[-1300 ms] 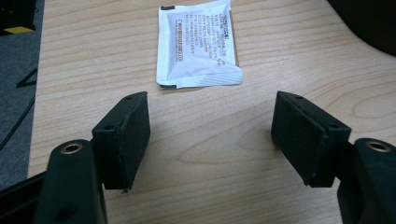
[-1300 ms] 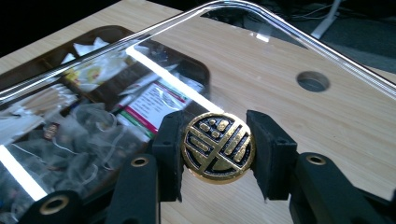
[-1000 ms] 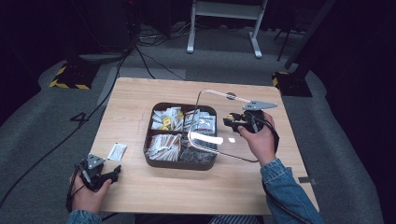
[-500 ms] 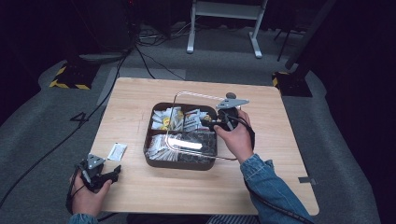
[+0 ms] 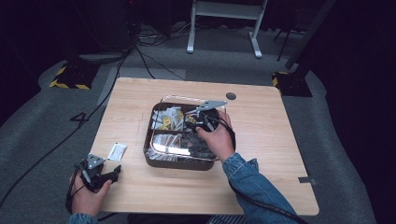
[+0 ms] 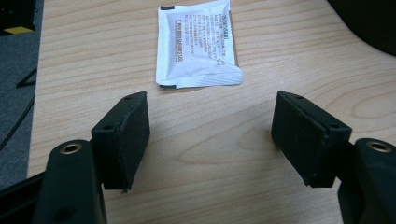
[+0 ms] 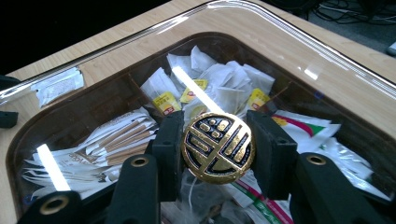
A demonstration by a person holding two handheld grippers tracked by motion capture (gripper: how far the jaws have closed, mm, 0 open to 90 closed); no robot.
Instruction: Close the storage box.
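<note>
Recording studio or lab: lone wooden table (image 5: 261, 140) on grey carpet (image 5: 42, 135), dark surroundings, floor cables (image 5: 140, 51), hazard-striped stand base (image 5: 70, 79), white metal frame (image 5: 224, 23) behind.

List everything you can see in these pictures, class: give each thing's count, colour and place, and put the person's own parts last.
table: one, light wood, centre of the grey floor
box: one, dark brown, compartmented, mid-table, filled with sachets and tea bags
lid: one, clear, over the box, held by its knob
knob: one, gold and black, round, centre of the lid
sachet: one, white, on the table left of the box
stand: one, white, floor beyond the table
left hand-held gripper: one, black, open, near the sachet
right hand-held gripper: one, black, shut on the knob
sleeve: one, blue denim, right arm
</note>
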